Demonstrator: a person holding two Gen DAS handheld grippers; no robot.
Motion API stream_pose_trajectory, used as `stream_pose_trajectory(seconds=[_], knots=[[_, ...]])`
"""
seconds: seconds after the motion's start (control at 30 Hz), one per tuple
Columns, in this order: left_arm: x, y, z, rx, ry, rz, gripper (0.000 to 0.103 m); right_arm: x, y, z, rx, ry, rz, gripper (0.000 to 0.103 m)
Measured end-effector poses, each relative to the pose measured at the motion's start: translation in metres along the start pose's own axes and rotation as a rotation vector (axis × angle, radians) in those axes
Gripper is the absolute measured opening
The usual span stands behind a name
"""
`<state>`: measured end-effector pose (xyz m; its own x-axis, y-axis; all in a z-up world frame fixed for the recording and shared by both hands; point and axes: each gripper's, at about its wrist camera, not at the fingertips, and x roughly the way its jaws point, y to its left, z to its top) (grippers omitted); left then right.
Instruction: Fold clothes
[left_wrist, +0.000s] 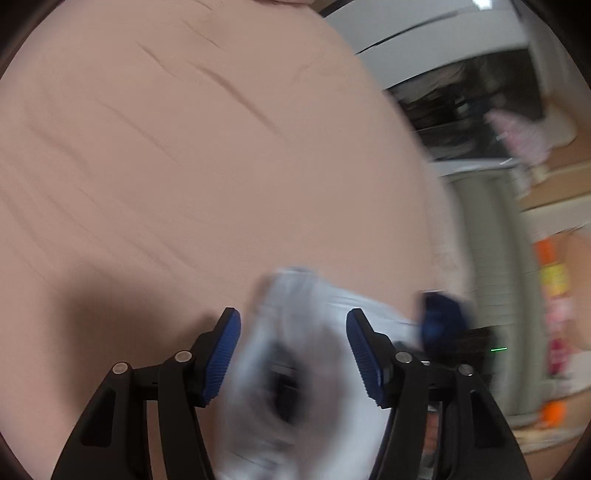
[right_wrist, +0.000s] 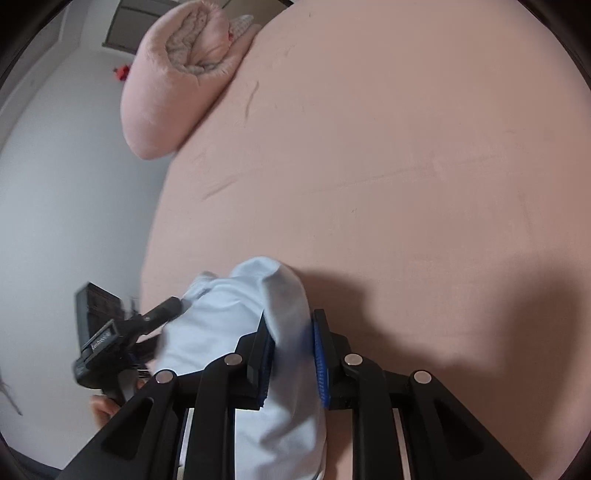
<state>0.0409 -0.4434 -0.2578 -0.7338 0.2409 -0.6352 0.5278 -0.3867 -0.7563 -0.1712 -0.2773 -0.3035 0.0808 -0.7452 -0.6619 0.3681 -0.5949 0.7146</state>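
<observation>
A pale blue garment (right_wrist: 236, 325) hangs bunched above the pink bed sheet (right_wrist: 406, 166). My right gripper (right_wrist: 291, 343) is shut on a fold of it, the cloth pinched between the blue pads. In the left wrist view the same garment (left_wrist: 295, 350) is blurred and lies between the wide-apart fingers of my left gripper (left_wrist: 293, 332), which is open; the pads do not press it. The left gripper also shows in the right wrist view (right_wrist: 110, 343) at the left, beside the garment.
A rolled pink quilt (right_wrist: 177, 77) lies at the bed's far left edge, by a white wall (right_wrist: 55, 203). In the left wrist view, shelves and a cabinet (left_wrist: 517, 221) stand beyond the bed's right edge.
</observation>
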Motion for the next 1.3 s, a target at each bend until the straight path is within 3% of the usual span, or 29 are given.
stream_pose_trajectory(seconds=[0.03, 0.07, 0.13, 0.27, 0.37, 0.53, 0.6, 0.7, 0.8, 0.9, 1.03, 1.13, 1.2, 1.3], knots=[[-0.005, -0.003, -0.003, 0.015, -0.004, -0.023, 0.079, -0.008, 0.001, -0.002, -0.012, -0.014, 0.019, 0.036], [-0.010, -0.006, -0.006, 0.031, -0.009, -0.047, 0.086, -0.015, 0.002, -0.004, -0.027, -0.021, 0.037, 0.069], [-0.015, -0.013, -0.014, 0.081, -0.010, -0.054, 0.086, -0.027, 0.004, -0.008, -0.050, -0.034, 0.073, 0.103], [-0.010, -0.011, -0.034, 0.130, 0.047, -0.027, 0.086, -0.030, 0.001, -0.021, -0.024, -0.019, 0.154, 0.103], [-0.008, 0.006, -0.044, 0.127, 0.116, -0.006, 0.086, -0.001, 0.002, -0.019, 0.014, 0.047, 0.193, 0.103], [-0.020, 0.023, -0.056, 0.137, 0.154, -0.054, 0.086, 0.038, -0.004, -0.038, 0.054, 0.156, 0.210, 0.103], [-0.020, 0.027, -0.058, 0.144, 0.171, -0.040, 0.086, 0.050, -0.010, -0.044, 0.066, 0.183, 0.224, 0.103], [-0.020, 0.032, -0.060, 0.156, 0.188, 0.004, 0.086, 0.047, -0.006, -0.048, 0.027, 0.178, 0.210, 0.103], [-0.035, 0.042, -0.057, 0.132, 0.177, -0.026, 0.086, 0.044, -0.002, -0.051, 0.011, 0.181, 0.200, 0.103], [-0.043, 0.056, -0.053, 0.082, 0.212, -0.082, 0.086, 0.051, 0.003, -0.049, 0.032, 0.187, 0.251, 0.103], [-0.026, 0.067, -0.061, 0.038, 0.249, -0.096, 0.086, 0.060, 0.004, -0.048, 0.076, 0.189, 0.299, 0.103], [-0.018, 0.056, -0.062, 0.031, 0.219, -0.126, 0.090, 0.075, 0.008, -0.042, 0.131, 0.179, 0.344, 0.103], [-0.007, 0.044, -0.065, 0.013, 0.238, -0.166, 0.090, 0.083, 0.008, -0.039, 0.148, 0.180, 0.320, 0.103], [0.011, 0.021, -0.078, 0.047, 0.226, -0.121, 0.090, 0.079, 0.005, -0.040, 0.153, 0.152, 0.336, 0.103]])
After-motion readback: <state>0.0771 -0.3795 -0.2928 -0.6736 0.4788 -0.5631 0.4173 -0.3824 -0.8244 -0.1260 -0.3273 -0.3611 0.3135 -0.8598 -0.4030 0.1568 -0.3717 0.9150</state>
